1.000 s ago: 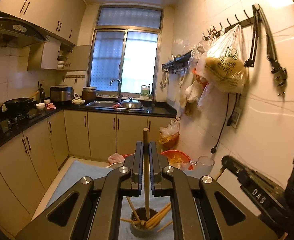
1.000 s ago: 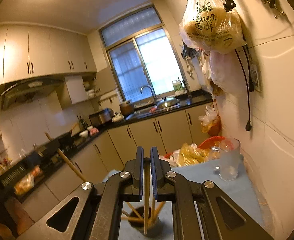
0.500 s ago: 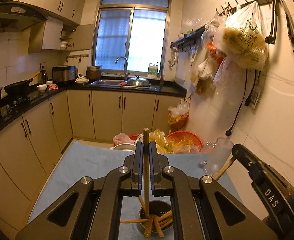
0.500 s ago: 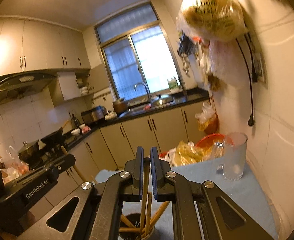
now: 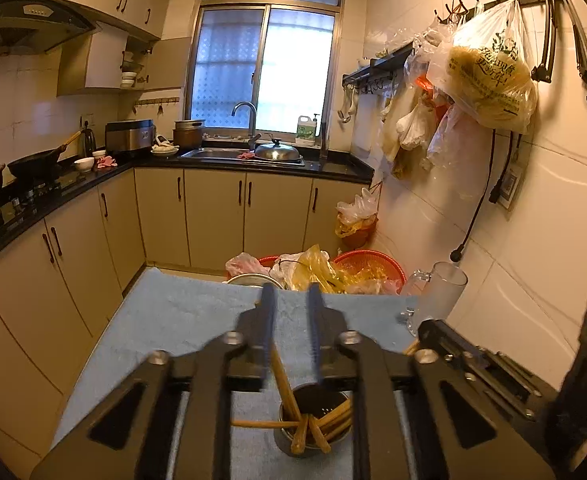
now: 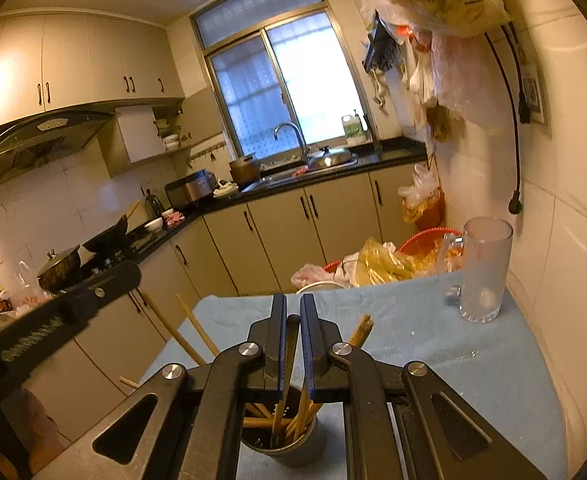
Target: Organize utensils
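Left wrist view: closest in, a metal cup stands on the blue cloth and holds a loose bunch of wooden chopsticks, some leaning over its rim. Above it, the left gripper has its two fingers spread with a clear gap, nothing clamped between them; one chopstick leans up from the cup beside its left finger. To the right, the right gripper's dark body reaches in over the cloth.

From the right wrist view, the right gripper hangs directly over the same cup, its fingers drawn close on a single chopstick that runs down between them into the cup. Further off on the cloth, a glass mug stands near the tiled wall. Beyond the cloth's far edge lie plastic bags and a red basket, then the cabinets and the sink under the window.
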The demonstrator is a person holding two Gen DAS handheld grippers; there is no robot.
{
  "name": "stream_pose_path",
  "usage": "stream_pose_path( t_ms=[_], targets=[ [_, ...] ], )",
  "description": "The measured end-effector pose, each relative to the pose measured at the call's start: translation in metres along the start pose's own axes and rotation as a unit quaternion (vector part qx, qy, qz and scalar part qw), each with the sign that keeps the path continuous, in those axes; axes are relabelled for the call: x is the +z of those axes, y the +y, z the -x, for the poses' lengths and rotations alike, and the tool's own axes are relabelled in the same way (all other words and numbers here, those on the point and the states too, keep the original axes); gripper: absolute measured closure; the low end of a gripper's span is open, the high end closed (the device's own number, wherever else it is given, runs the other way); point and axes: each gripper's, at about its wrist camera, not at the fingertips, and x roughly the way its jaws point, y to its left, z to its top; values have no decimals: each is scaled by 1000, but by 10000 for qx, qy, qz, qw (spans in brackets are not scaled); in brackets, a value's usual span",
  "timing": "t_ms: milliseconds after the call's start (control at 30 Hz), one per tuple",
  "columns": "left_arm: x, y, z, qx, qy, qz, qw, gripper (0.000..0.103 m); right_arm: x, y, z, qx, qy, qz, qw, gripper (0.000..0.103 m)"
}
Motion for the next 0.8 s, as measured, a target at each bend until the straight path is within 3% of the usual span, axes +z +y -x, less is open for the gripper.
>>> stream_pose_path(
  t_ms=[67,200,533,800],
  targets=[
    [-1,2,7,-21,-70,34,10000,69,-3,-1,-2,27,66,-30,10000,95],
    [-3,3,21,-83,-144,36,9999,65,-6,-1,-4,73,147,-43,9999,95],
    [-5,17,66,-72,-276,201,9994,56,-2,4,10,159,131,-76,9998,72],
    [-10,27,99,-76,-319,342,9989,45,4,10,40,107,-22,-37,9999,65]
  ],
)
